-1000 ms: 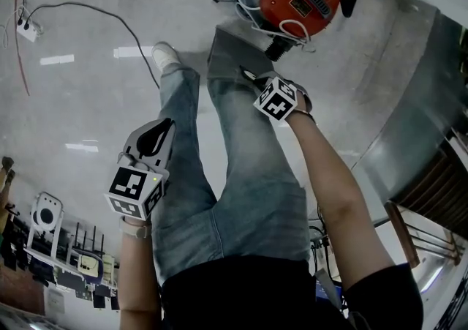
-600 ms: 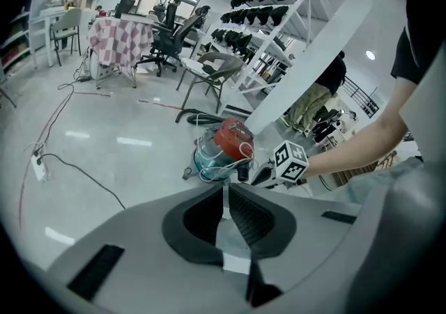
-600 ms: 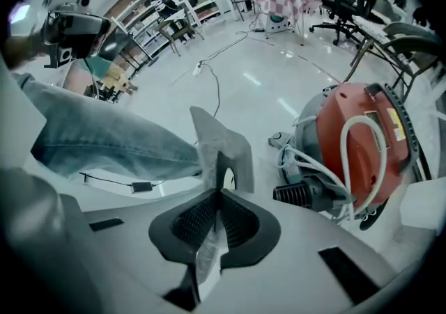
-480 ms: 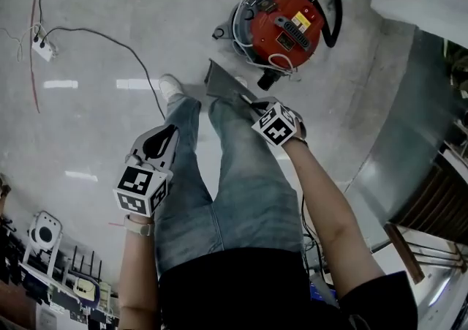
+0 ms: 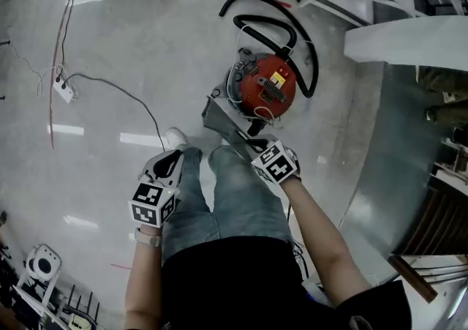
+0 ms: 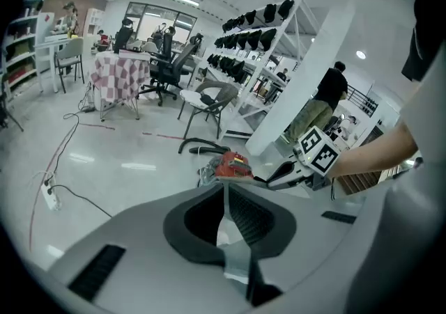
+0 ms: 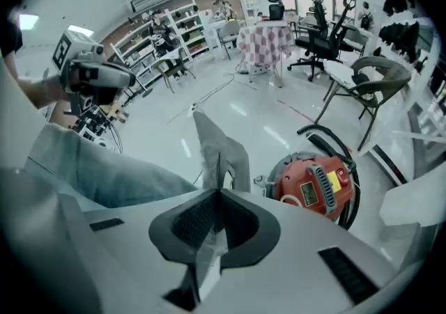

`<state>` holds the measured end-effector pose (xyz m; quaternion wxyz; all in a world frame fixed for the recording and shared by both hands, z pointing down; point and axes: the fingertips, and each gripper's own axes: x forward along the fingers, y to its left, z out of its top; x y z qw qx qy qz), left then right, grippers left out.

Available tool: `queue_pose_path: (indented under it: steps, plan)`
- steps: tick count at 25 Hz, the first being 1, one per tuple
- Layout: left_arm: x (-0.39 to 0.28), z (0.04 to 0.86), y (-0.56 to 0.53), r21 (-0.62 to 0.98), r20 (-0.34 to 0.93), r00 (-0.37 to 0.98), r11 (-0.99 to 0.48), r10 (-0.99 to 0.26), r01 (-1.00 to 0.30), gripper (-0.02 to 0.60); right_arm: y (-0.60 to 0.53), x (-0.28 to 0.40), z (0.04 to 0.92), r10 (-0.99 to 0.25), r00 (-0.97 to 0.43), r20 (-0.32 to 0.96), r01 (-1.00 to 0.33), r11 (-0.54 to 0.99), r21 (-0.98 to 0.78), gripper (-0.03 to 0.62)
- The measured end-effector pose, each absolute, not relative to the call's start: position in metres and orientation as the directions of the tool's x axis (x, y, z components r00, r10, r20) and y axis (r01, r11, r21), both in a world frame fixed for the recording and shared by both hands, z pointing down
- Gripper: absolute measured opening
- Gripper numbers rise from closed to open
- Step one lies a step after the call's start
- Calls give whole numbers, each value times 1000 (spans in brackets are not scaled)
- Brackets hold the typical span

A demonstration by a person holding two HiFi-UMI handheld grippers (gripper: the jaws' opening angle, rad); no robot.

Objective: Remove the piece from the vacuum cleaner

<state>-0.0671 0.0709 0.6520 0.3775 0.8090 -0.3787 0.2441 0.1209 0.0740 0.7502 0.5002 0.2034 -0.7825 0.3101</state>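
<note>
The red vacuum cleaner (image 5: 263, 87) stands on the floor ahead of my feet; it also shows as the red vacuum cleaner (image 7: 313, 184) and, smaller, the vacuum cleaner (image 6: 230, 165). My right gripper (image 5: 248, 144) is shut on a flat grey piece (image 5: 219, 120), held just short of the vacuum's near side. In the right gripper view the grey piece (image 7: 221, 149) sticks up from the closed right gripper (image 7: 217, 193). The left gripper (image 5: 174, 157) hangs over my left leg, jaws together and holding nothing, as the left gripper (image 6: 224, 191) also shows.
A black hose (image 5: 292, 32) loops behind the vacuum. A power strip (image 5: 64, 89) and its cables lie on the floor at left. White shelving (image 5: 409, 39) and a metal ramp (image 5: 387, 167) stand at right. Chairs and a person (image 6: 317, 104) are farther off.
The head view has risen and pulled back, so the vacuum looks smaller and farther away. The right gripper stays shut on the grey piece. The left gripper has drifted slightly right.
</note>
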Motion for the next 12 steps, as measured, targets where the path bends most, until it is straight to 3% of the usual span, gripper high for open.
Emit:
queue_pose_path:
  steps: [6, 12]
  plan:
    - [-76, 590, 33, 427, 633, 595, -417, -496, -802, 23, 44, 104, 657, -110, -461, 881, -673, 690, -266, 41]
    - [-71, 528, -2, 393, 570, 628, -496, -529, -774, 23, 9, 88, 569, -232, -482, 845, -702, 680, -213, 41]
